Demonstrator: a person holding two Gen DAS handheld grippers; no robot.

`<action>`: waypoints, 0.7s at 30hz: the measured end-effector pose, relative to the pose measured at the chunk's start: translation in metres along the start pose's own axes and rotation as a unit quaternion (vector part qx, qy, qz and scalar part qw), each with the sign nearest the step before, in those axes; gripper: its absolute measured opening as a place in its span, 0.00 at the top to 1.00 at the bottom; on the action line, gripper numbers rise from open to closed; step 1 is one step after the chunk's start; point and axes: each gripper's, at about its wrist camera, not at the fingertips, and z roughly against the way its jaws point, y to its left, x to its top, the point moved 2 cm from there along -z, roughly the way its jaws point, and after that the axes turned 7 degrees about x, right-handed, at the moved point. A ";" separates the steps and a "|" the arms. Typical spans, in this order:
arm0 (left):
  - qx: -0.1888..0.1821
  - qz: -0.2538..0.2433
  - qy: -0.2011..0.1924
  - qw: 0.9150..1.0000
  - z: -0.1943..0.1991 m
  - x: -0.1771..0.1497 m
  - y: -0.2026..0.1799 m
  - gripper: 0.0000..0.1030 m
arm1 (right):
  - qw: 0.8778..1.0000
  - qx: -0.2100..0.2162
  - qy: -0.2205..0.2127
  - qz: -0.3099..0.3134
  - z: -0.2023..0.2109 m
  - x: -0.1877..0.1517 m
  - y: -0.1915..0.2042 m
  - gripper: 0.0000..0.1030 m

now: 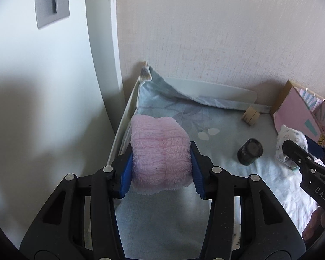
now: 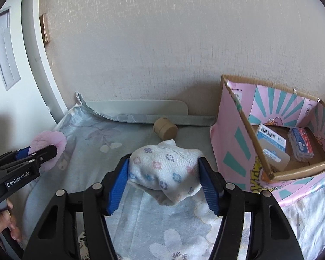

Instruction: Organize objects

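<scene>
Blue pads of the left gripper (image 1: 161,171) pinch a fluffy pink cloth (image 1: 160,156) near the bed's left edge. The right gripper (image 2: 164,181) clamps a white floral sock bundle (image 2: 164,171) above the floral sheet (image 2: 140,227). A pink cardboard box (image 2: 234,130) stands right; a tan cylinder (image 2: 164,127) lies near the back rail (image 2: 138,107).

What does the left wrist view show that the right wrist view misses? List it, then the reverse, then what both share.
Only the left wrist view: a dark jar standing on the blue floral sheet.

Only the right wrist view: the inside of the pink cardboard box, holding a blue-and-white packet and a clear case.

Both: the left gripper shut on a pink fluffy roll, the right gripper shut on a floral sock bundle, and a tan round container.
</scene>
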 end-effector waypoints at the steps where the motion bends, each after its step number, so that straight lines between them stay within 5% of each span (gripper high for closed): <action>1: -0.001 0.000 -0.003 1.000 0.005 0.003 0.000 0.59 | 1.000 0.001 -0.002 0.000 0.005 0.004 0.000 0.43; 21: -0.039 -0.018 -0.030 0.999 0.108 0.069 -0.043 0.59 | 1.000 0.006 -0.026 0.016 0.107 0.080 -0.009 0.43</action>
